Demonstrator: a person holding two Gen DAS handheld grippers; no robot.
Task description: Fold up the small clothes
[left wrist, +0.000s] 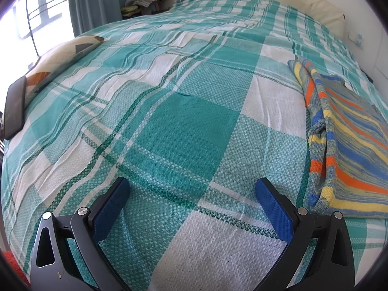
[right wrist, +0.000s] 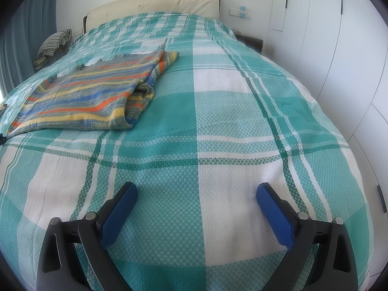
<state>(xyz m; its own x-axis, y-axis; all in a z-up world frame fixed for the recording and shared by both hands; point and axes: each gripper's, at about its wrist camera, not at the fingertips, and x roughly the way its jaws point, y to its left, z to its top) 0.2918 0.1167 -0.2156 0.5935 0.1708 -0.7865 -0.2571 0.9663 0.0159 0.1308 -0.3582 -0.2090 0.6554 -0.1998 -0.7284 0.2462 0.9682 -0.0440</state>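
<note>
Both cams sit low over the bed (left wrist: 184, 126), near its foot end, looking up twd the headboard (right wrist: 155, 2). Left cam looks from the left side w/ the striped sweater (left wrist: 344, 140) at its right edge. Right cam looks from the right side, sweater far left. Both share the sweater & checked cover.

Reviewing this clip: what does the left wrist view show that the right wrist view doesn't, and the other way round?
Only the left wrist view shows the window, a patterned pillow, a dark phone-like slab at the bed's edge, and the open left gripper.

Only the right wrist view shows the white wardrobe doors, a dark bedside unit and the open right gripper.

Both show the striped garment lying partly folded on the checked bedspread, the cream headboard and a grey folded cloth beside the bed.
</note>
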